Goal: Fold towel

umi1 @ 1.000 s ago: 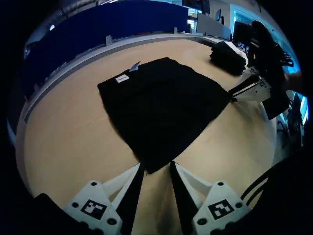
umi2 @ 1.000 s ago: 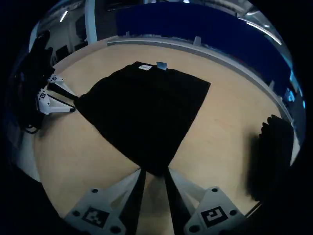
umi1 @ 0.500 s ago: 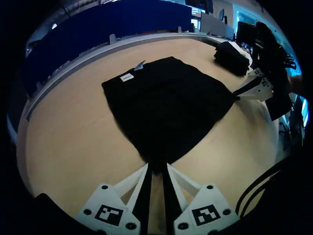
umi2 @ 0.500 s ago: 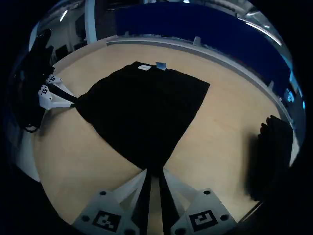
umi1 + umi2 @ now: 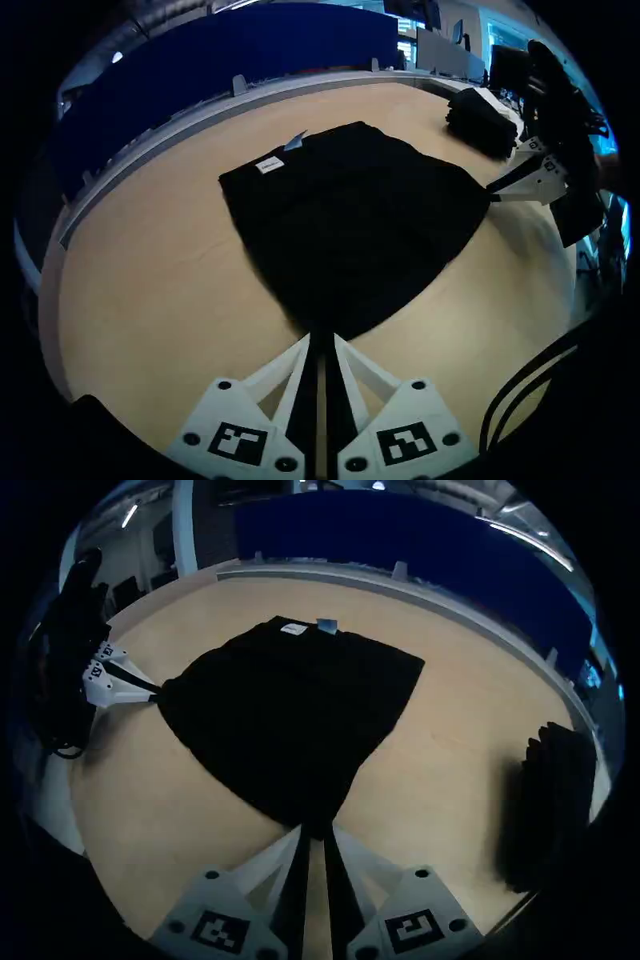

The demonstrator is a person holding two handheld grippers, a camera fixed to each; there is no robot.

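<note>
Pinching two corners of the towel (image 5: 352,216), both tongs clenched

Left gripper view:
- The black towel lies spread flat on the pale wooden worktop (image 5: 144,264), across the middle of the scene.
- The left tongs (image 5: 322,332) sit at 6 o'clock. Their fingers are drawn nearly together, the nearest towel corner is caught between them, and both press on the cloth.
- A white label (image 5: 270,166) sits on the towel's corner toward 11 o'clock. A small pale tag (image 5: 296,141) sticks out from the edge just beyond it.
- The right tongs (image 5: 490,190) show at 3 o'clock, tips meeting the towel corner on that side.
- A stack of dark folded cloths (image 5: 480,120) rests on the worktop at 2 o'clock, apart from the towel.
- A blue partition (image 5: 240,40) runs behind the worktop's curved far edge, from 10 to 1 o'clock.

Right gripper view:
- The right tongs (image 5: 315,832) sit at 6 o'clock, clenched on the near towel corner with dark cloth pinched between the two fingers.
- The towel (image 5: 288,712) spreads away from the tips toward 12 o'clock, flat on the worktop (image 5: 448,720).
- The label (image 5: 294,629) and tag (image 5: 326,625) lie at the far corner, near 12 o'clock.
- The left tongs (image 5: 158,694) are at 9 o'clock, tips at the towel corner there.
- The dark stack (image 5: 556,800) lies at 4 o'clock, well apart from the towel.
</note>
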